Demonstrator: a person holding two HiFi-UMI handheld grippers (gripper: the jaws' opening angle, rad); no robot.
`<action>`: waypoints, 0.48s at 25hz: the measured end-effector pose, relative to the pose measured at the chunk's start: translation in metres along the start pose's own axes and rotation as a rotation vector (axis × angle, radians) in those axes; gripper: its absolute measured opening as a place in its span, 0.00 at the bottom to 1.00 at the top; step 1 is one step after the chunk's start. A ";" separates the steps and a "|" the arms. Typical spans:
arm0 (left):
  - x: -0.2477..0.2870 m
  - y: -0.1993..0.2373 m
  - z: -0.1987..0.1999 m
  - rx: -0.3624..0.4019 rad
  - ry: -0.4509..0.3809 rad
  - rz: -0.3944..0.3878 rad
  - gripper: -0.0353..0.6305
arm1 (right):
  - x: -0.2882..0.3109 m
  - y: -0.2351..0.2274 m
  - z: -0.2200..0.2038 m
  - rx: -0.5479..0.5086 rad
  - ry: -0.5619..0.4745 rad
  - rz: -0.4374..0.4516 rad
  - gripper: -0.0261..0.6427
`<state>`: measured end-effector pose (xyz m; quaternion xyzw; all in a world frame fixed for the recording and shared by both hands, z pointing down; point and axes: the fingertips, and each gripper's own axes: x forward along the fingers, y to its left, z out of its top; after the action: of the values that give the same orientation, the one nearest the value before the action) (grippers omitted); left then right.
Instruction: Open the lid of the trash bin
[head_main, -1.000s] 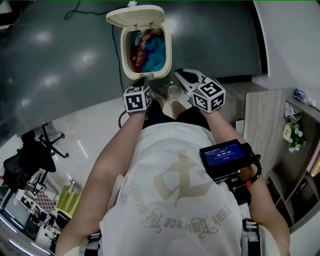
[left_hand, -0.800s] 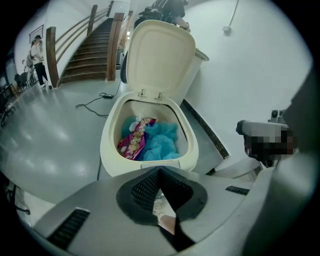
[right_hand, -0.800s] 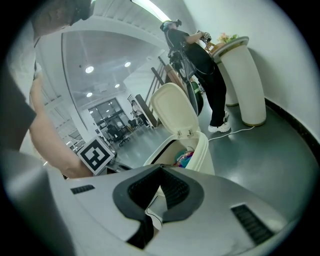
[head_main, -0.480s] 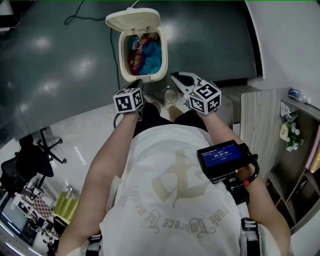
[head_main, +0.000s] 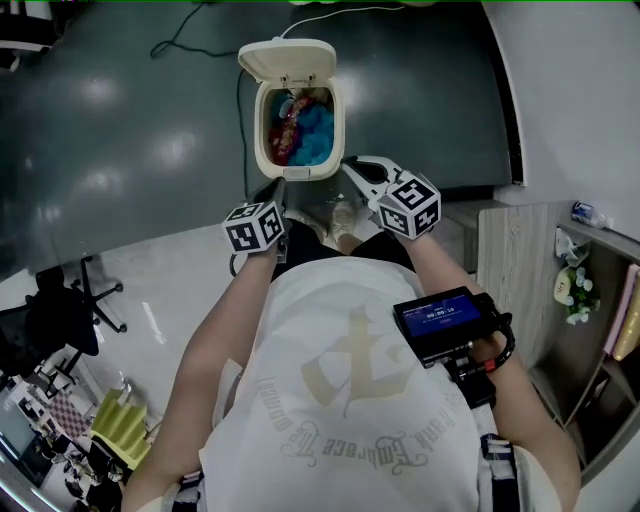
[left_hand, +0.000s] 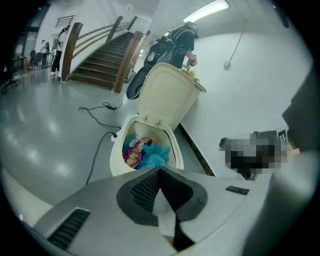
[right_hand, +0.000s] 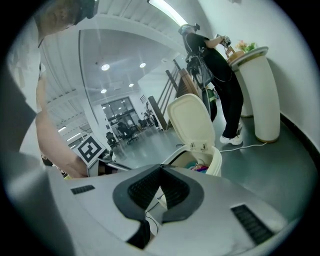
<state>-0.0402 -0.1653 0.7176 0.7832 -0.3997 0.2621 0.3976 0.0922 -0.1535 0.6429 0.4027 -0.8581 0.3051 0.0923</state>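
The cream trash bin (head_main: 332, 125) stands on the dark floor with its lid (head_main: 287, 62) swung up and back. Blue material and colourful wrappers (head_main: 300, 128) fill it. My left gripper (head_main: 281, 190) is shut and empty, just short of the bin's near rim. My right gripper (head_main: 352, 168) is shut too, off the bin's near right corner. The open bin (left_hand: 116, 157) and its upright lid (left_hand: 165, 95) lie beyond the closed left gripper (left_hand: 160, 170) in the left gripper view. Past the closed right gripper (right_hand: 161, 167), the right gripper view shows the bin (right_hand: 216, 162) and lid (right_hand: 190, 120).
A black cable (head_main: 240, 100) runs over the floor to the bin's left. An office chair (head_main: 60, 310) stands at the left, wooden shelving (head_main: 520, 260) at the right. A person (right_hand: 215, 65) stands by a white pedestal (right_hand: 262, 95) behind the bin. A staircase (left_hand: 100, 55) rises far off.
Both grippers have drawn back from the bin's near rim toward the body. The lid has stayed up, and the bin now sits further from the jaws.
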 end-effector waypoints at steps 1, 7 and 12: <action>-0.005 -0.002 0.005 0.003 -0.017 -0.003 0.08 | 0.001 0.002 0.005 -0.010 -0.003 0.006 0.05; -0.038 -0.010 0.033 0.019 -0.116 -0.030 0.08 | 0.006 0.021 0.038 -0.056 -0.034 0.042 0.04; -0.058 -0.017 0.054 0.035 -0.193 -0.038 0.08 | 0.005 0.033 0.063 -0.107 -0.051 0.074 0.04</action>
<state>-0.0523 -0.1799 0.6386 0.8192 -0.4163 0.1849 0.3484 0.0695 -0.1779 0.5800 0.3728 -0.8895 0.2517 0.0804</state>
